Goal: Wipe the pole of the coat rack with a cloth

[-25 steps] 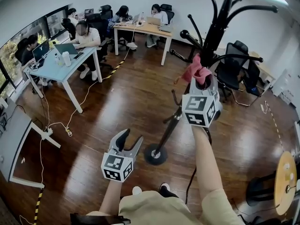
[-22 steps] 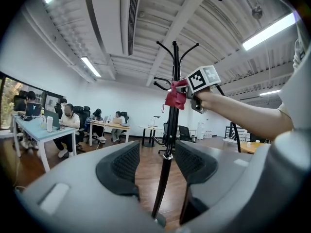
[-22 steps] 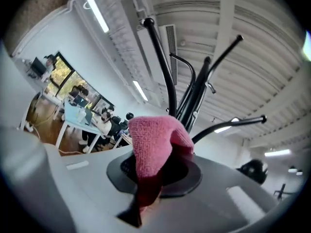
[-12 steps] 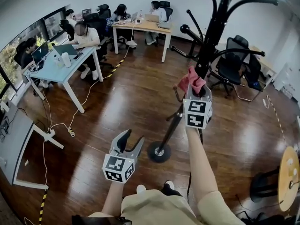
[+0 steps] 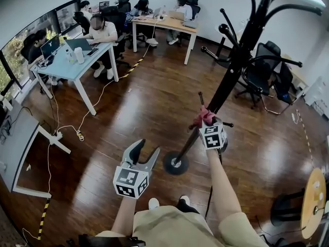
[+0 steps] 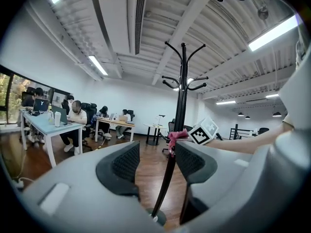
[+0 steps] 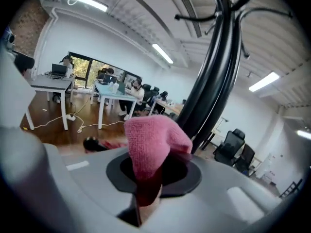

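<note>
Pink cloth (image 7: 153,144) against pole (image 5: 232,78), desk (image 5: 66,72) behind

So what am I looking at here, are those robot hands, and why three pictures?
No robot: a person holds a clamp-like tool, a gripper, in each hand. The head view comes from a camera on the person's head, looking down at a wooden floor in an office. The other two come from cameras riding on the grippers, looking along their jaws. The right gripper is shut on a pink cloth, held at the black coat rack pole. The left gripper hangs lower with its jaws apart, holding nothing. The patterned cubes are parts of the grippers. Office desks stand farther back.
</note>
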